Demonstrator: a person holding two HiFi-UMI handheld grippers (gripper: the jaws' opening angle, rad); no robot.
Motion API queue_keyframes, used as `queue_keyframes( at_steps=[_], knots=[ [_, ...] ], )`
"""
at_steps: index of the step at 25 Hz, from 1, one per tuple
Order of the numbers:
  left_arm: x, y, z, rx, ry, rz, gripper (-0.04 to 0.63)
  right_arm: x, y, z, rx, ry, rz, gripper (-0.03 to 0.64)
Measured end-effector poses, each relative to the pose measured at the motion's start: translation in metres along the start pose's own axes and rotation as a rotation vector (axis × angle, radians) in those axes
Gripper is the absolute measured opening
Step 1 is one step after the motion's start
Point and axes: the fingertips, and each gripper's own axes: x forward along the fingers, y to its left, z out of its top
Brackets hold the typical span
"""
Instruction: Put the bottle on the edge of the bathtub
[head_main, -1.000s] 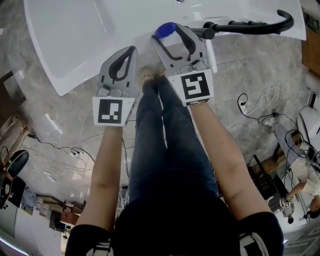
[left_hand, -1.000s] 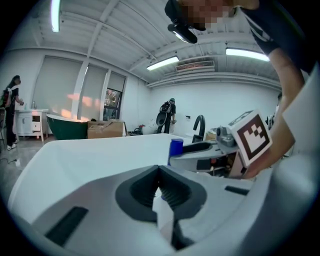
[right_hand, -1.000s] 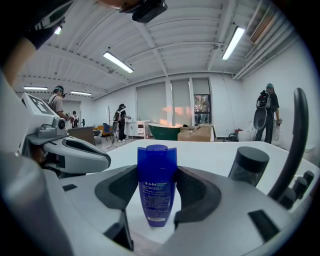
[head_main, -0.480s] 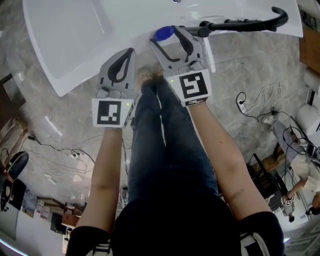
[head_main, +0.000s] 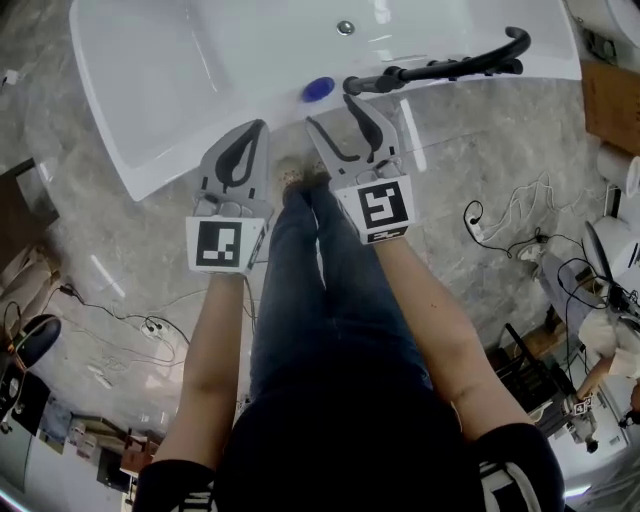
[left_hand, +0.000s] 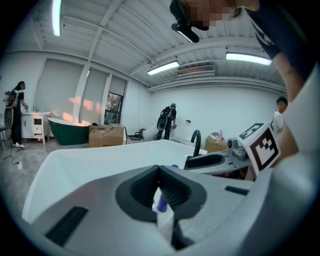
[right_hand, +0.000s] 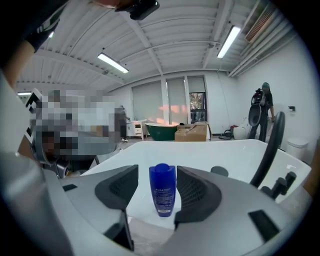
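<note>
A blue bottle (head_main: 319, 89) stands upright on the near rim of the white bathtub (head_main: 200, 150). My right gripper (head_main: 332, 110) is open just short of the bottle, its fingertips apart from it. In the right gripper view the bottle (right_hand: 163, 192) stands on the tub rim (right_hand: 220, 152) straight ahead between the spread jaws of that gripper (right_hand: 157, 176). My left gripper (head_main: 256, 128) is shut with nothing in it, over the rim to the bottle's left. The left gripper view shows that gripper (left_hand: 160, 171) shut, with a sliver of the bottle (left_hand: 162, 204) showing below the tips.
A black faucet (head_main: 440, 68) with a curved spout lies along the rim right of the bottle. A drain (head_main: 345, 28) sits in the tub. My legs (head_main: 320, 280) stand against the tub. Cables (head_main: 500, 225) lie on the marble floor at right. People stand far off.
The right gripper has let go of the bottle and drawn back toward me, leaving it standing on the rim. The left gripper has stayed shut in about the same place.
</note>
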Motion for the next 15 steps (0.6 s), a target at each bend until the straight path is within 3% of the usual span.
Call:
queue_keyframes(
  at_steps=[1,4,10,15],
  knots=[
    [-0.004,-0.001,0.005,0.002,-0.003,0.001,0.000,-0.008,-0.001,0.009,0.010,-0.009,-0.018,0.236],
    [-0.018,-0.005,0.026,0.019,-0.024,0.011,0.000,-0.034,-0.008,0.040,0.028,-0.048,-0.078,0.071],
    [-0.040,-0.018,0.107,0.063,-0.160,0.040,0.000,-0.075,-0.028,0.122,0.015,-0.167,-0.174,0.020],
    [-0.058,-0.018,0.178,0.104,-0.285,0.074,0.000,-0.092,-0.041,0.184,0.021,-0.212,-0.229,0.017]
  ],
)
